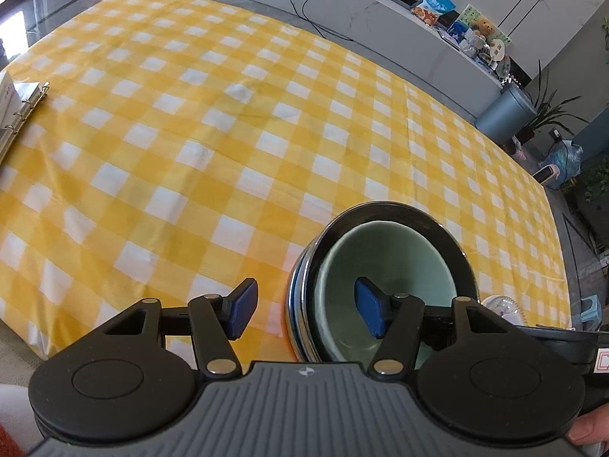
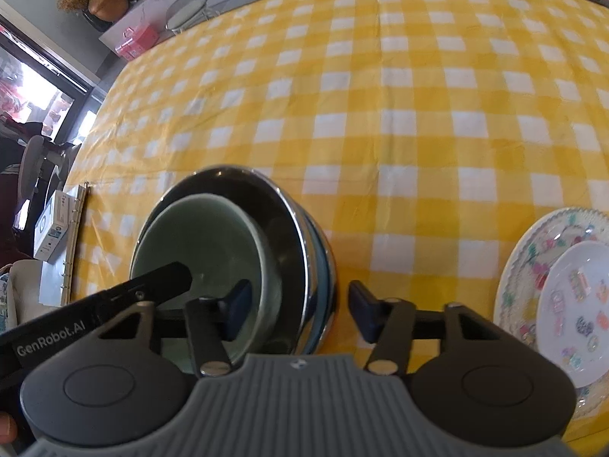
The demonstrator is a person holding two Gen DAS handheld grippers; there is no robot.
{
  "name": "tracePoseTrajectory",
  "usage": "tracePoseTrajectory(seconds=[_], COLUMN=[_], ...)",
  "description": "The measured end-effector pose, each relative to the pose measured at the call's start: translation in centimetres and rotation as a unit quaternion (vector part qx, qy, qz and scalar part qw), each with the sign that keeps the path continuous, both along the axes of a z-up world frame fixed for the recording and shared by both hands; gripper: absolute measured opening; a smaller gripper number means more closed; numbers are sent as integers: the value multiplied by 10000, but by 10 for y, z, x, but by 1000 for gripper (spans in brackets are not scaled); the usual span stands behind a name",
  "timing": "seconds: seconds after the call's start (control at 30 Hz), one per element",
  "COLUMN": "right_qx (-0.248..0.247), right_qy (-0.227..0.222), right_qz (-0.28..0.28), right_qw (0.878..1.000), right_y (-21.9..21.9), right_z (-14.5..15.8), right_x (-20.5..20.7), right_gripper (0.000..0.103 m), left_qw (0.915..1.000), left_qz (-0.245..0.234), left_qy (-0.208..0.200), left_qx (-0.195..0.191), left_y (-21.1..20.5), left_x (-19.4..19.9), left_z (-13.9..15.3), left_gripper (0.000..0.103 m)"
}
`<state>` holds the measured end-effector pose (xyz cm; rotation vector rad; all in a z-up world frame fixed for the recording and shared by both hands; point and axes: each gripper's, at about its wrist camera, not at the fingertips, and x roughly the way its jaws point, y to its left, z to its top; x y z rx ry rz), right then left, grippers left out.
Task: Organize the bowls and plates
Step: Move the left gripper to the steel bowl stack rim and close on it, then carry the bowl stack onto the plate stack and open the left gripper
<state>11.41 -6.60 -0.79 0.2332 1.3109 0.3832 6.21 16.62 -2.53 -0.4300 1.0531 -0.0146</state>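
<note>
A stack of bowls (image 1: 384, 278) sat on the near part of the surface (image 1: 228, 133), which was covered in a yellow-and-white checked cloth. The pale green bowl (image 2: 205, 247) nested innermost, inside a dark shiny bowl (image 2: 278, 205), with a blue-rimmed bowl (image 2: 323, 266) beneath.

The left gripper (image 1: 304, 310) straddled the stack's left wall, one finger inside the green bowl, one outside; its fingers were released, pressing nothing. The right gripper (image 2: 300, 306) straddled the right wall the same way, its fingers apart with no clear contact.

To the right lay two stacked floral plates (image 2: 563, 297). A ring binder (image 1: 19, 114) rested at the far left edge.
</note>
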Motion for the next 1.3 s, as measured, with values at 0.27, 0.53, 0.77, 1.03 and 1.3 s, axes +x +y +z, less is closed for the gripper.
tracePoseTrajectory(seconds=[0.27,0.53,0.77,1.03,1.3], right_qx=[42,-21,201,85,99], right_qy=[8,-3,122,70,84], right_qz=[-138,-71,-288,-356,-445], right_qw=[9999,10000,9993,9993,9989], right_y=[-7,-6,-9,-4,-6], right_z=[3,4,-2,1,0], right_x=[0,1,-1,-4,-4], right_gripper=[38,41,42,41,39], left_qw=[9999,9996,9992,9996,9995], left_qz=[-138,-187,-139,-158,-221], left_qy=[39,190,241,200,204], left_qx=[-51,24,-288,-90,80], left_y=[-2,-3,-1,-8,-13], left_x=[2,4,4,2,2], left_z=[-7,-14,-19,-16,-12], left_gripper=[64,47,39,38,37])
